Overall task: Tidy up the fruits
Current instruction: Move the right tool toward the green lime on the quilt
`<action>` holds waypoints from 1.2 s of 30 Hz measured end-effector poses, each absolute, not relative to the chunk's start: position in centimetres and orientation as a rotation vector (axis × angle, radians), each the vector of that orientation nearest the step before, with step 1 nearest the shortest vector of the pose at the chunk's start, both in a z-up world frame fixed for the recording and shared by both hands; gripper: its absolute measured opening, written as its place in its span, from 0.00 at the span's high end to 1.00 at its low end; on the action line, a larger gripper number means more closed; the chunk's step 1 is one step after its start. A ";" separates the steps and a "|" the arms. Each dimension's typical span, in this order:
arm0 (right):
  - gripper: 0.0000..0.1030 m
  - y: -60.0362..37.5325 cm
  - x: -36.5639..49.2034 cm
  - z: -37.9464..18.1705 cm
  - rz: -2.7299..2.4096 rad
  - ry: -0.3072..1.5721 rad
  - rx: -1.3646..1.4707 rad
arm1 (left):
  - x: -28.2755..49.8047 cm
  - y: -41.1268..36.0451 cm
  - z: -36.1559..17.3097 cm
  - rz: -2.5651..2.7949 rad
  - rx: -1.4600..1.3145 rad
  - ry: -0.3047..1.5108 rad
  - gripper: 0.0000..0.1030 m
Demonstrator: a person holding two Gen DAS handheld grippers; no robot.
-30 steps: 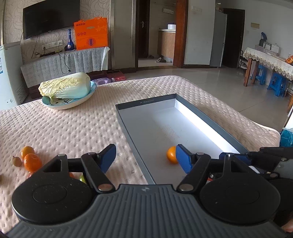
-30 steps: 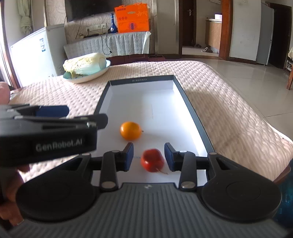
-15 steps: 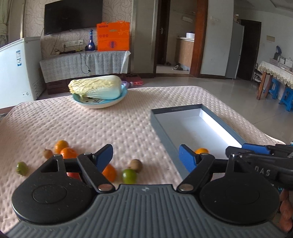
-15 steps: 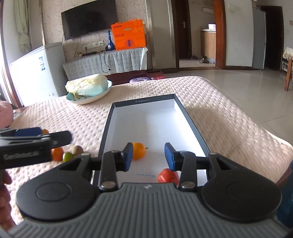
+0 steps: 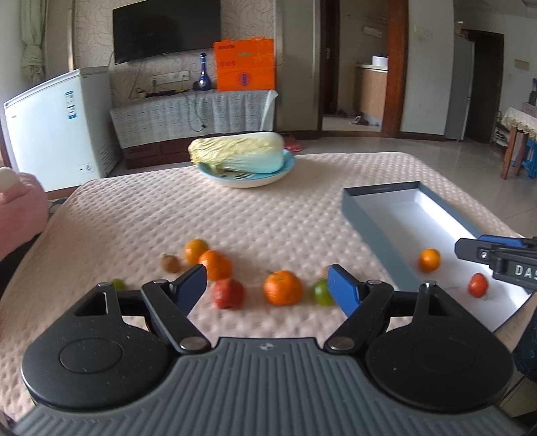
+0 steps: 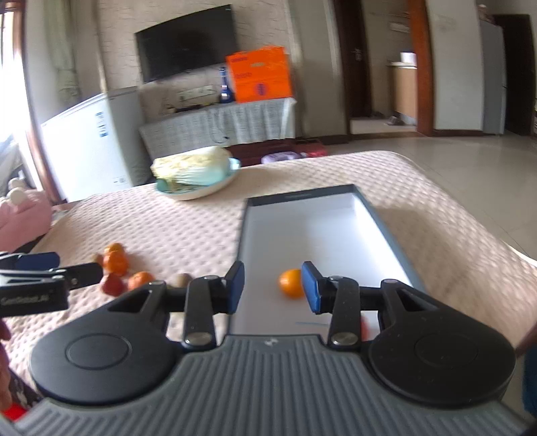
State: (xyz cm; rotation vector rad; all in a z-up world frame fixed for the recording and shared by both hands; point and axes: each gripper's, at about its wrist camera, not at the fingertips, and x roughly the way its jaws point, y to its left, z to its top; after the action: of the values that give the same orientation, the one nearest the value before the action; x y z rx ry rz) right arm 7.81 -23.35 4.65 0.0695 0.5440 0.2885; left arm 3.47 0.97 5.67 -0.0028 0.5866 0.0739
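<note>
I'm working over a table [image 5: 268,208] covered in a pale dimpled cloth, in a living room with a television [image 5: 166,30] on the wall, an orange box [image 5: 245,63] on a covered sideboard and a white freezer [image 5: 57,124] at the left. A cabbage [image 5: 238,152] lies in a light blue bowl [image 5: 246,176] at the far side.

My left tongs [image 5: 266,286] hang released and wide above the loose fruit, their jaws having just spread, nothing between them. Under them lie a red fruit [image 5: 229,293], an orange [image 5: 282,287] and a green fruit [image 5: 321,292], partly hidden by the right-hand finger; two more oranges [image 5: 208,258] and a small brown fruit [image 5: 170,263] sit just behind.

My right tongs [image 6: 272,286] are narrowly parted and grasp nothing, hovering over the near end of the grey tray [image 6: 302,199].

The right view is blurred. An orange in the tray [image 6: 291,283] shows partly behind its finger. The small red fruit in the tray [image 5: 478,285] is clear only from the left wrist; from the right it is a red sliver behind the linkage.
</note>
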 end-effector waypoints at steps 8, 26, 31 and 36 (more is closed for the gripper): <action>0.61 -19.0 7.6 4.2 0.382 0.557 0.015 | 2.9 4.6 5.0 0.102 -0.017 0.606 0.20; 0.62 -11.6 9.2 -0.3 0.441 0.651 -0.085 | 3.4 8.0 4.2 0.043 -0.054 0.616 0.20; 0.63 -11.2 10.1 -1.2 0.394 0.678 -0.086 | 3.5 8.4 4.1 0.026 -0.066 0.616 0.20; 0.63 -10.9 10.9 -1.6 0.385 0.686 -0.054 | 3.8 8.7 3.6 0.025 -0.062 0.628 0.20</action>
State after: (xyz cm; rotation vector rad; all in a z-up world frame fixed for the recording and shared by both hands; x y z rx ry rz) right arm 10.89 -10.86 -1.59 -0.0542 0.6861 0.3852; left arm 3.81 8.73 3.65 -0.0619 0.6283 0.0251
